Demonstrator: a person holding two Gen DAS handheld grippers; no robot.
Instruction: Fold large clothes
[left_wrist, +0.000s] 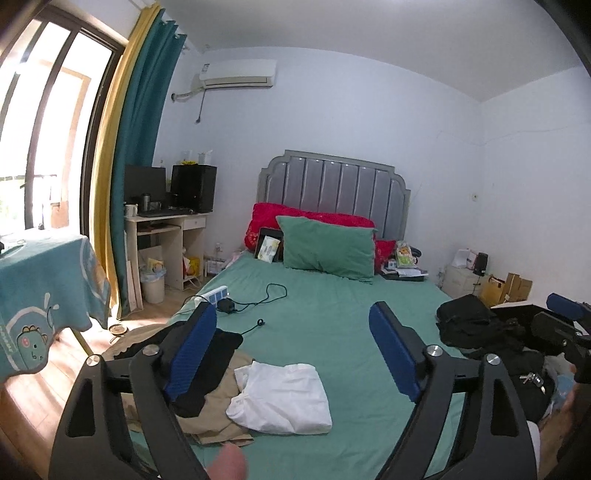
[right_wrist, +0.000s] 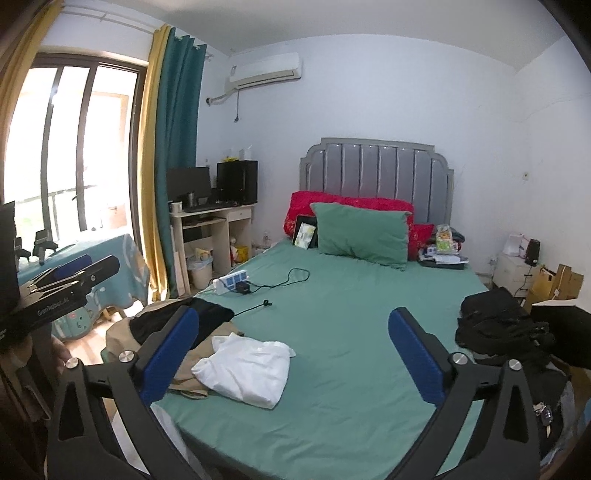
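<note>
A white folded garment (left_wrist: 282, 397) lies on the green bed sheet (left_wrist: 332, 314) at the near left, resting on a tan garment (left_wrist: 218, 410) and a black one (left_wrist: 207, 354); the pile also shows in the right wrist view, where the white garment (right_wrist: 245, 369) tops it. My left gripper (left_wrist: 295, 339) is open and empty, held above the bed over the pile. My right gripper (right_wrist: 291, 343) is open and empty, above the sheet right of the pile. A heap of black clothes (right_wrist: 498, 325) sits at the bed's right edge.
A power strip (right_wrist: 232, 281) with a charger and black cable (right_wrist: 284, 280) lies mid-bed. A green pillow (right_wrist: 362, 234) and red pillows lean on the grey headboard (right_wrist: 376, 173). A desk (right_wrist: 214, 225) stands left, a nightstand (right_wrist: 513, 269) right. Keys (right_wrist: 543, 413) lie near right.
</note>
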